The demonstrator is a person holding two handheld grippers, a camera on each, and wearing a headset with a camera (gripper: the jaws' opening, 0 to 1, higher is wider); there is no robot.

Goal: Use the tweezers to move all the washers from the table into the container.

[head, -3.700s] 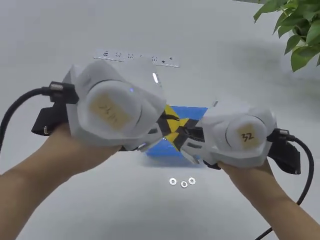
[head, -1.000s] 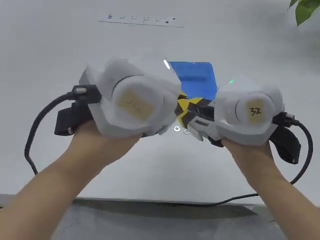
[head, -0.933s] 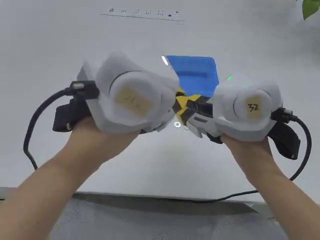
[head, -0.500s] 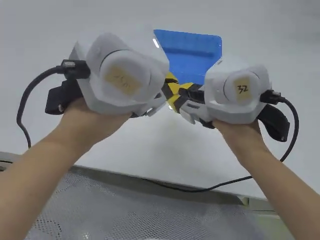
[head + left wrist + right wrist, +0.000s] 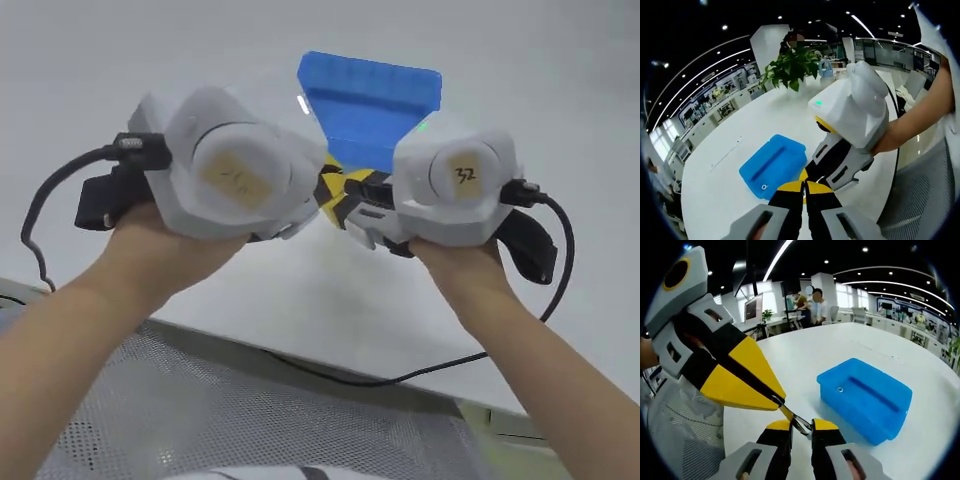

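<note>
Presently, the left gripper [image 5: 777, 399] holds slim metal tweezers [image 5: 790, 415] in fully closed fingers; the right gripper [image 5: 801, 426] has its fingers pinching the tweezers' tip. Rightward, the blue rectangular plastic container [image 5: 855, 412] sits on the white bench [image 5: 805, 355], one small metal washer [image 5: 840, 389] inside.

At 6 o'clock we see the left gripper [image 5: 804, 186], its yellow-tipped jaws pressed together with only a thin seam between them. Just beyond these tips, toward 3 o'clock, is the right gripper [image 5: 812, 172], held by a hand [image 5: 890, 140]. A green light glows on its white body, and its jaws point toward ours, tips close together. At 7 o'clock the blue container [image 5: 772, 165] sits open on the white table [image 5: 730, 145]. A leafy plant [image 5: 790, 67] stands at 12 o'clock, and grey mesh [image 5: 932, 200] lies at 4 o'clock.
</note>
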